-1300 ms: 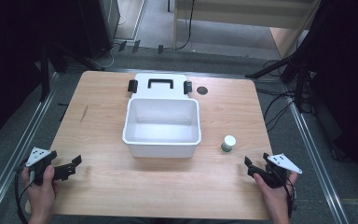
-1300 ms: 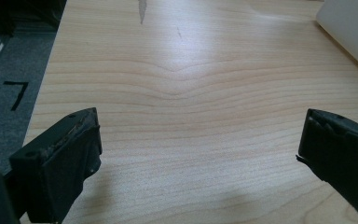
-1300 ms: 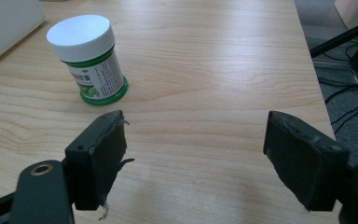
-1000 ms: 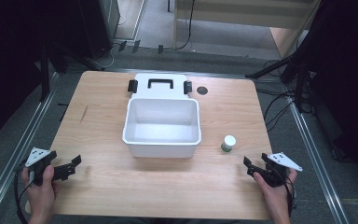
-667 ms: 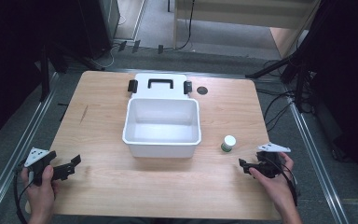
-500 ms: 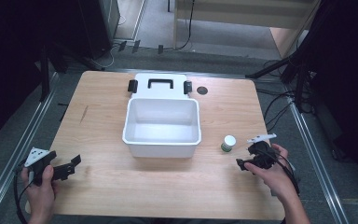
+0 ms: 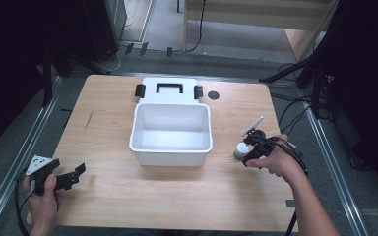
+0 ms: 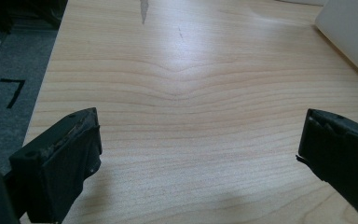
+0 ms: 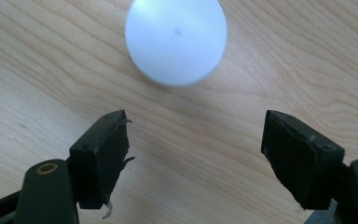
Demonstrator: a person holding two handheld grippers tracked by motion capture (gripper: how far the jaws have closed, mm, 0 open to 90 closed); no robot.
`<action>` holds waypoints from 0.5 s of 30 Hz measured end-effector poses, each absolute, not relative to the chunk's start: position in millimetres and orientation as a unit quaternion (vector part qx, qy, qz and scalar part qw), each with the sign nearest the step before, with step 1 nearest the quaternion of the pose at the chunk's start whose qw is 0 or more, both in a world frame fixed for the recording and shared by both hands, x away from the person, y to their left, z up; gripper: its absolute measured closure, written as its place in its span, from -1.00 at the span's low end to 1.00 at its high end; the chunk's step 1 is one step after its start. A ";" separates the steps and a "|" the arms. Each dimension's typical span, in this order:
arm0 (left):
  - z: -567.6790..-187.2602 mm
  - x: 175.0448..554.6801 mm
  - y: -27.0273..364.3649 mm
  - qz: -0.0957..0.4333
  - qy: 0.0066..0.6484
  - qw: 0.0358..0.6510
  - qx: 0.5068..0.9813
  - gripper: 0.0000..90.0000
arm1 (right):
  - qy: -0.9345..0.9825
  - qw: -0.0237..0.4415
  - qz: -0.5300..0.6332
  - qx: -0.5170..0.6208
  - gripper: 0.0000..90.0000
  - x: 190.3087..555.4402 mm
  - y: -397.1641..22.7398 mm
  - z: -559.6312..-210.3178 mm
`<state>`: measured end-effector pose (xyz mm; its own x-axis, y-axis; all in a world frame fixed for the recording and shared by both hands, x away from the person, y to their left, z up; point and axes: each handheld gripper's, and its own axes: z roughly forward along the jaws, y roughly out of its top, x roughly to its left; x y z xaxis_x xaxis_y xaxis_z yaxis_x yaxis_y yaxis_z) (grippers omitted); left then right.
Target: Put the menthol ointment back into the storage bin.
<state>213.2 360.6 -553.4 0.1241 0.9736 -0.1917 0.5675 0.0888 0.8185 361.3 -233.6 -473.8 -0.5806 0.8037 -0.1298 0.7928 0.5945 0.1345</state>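
From above, my right hand-held gripper point(image 7: 248, 156) sits tilted over a small white-capped bottle point(image 7: 241, 150) on the wooden tabletop point(image 7: 177, 196), just right of the white bin point(image 7: 171, 133). In the right gripper view the jaws stand wide apart with the bottle's round white cap point(image 9: 175, 40) ahead of them, clear of both pads and centred on the gap; bare wood lies between the jaws. The bottle stands upright, close beside the bin's right wall but apart from it. My left hand-held gripper point(image 7: 74, 174) rests low at the tabletop's near left corner, well away from the bin; in the left gripper view its jaws are spread wide over bare wood, the bin's wall point(image 8: 349, 37) at upper right. The bin holds nothing I can see. Its white lid point(image 7: 169, 90), with black handle and latches, lies flat behind it, and a dark round disc point(image 7: 213, 95) sits beside the lid.
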 end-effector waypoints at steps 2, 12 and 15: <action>-553.4 213.3 360.7 0.247 0.614 0.410 0.628 -1.00 | 0.890 0.080 0.024 0.448 -0.48 366.9 -227.9 -472.9; -553.4 213.4 360.8 0.246 0.614 0.410 0.629 -1.00 | 0.884 0.054 0.015 0.465 -0.35 389.7 -208.7 -476.6; -553.5 213.5 360.9 0.245 0.613 0.410 0.629 -1.00 | 0.884 0.050 0.021 0.465 -0.23 395.8 -205.2 -477.6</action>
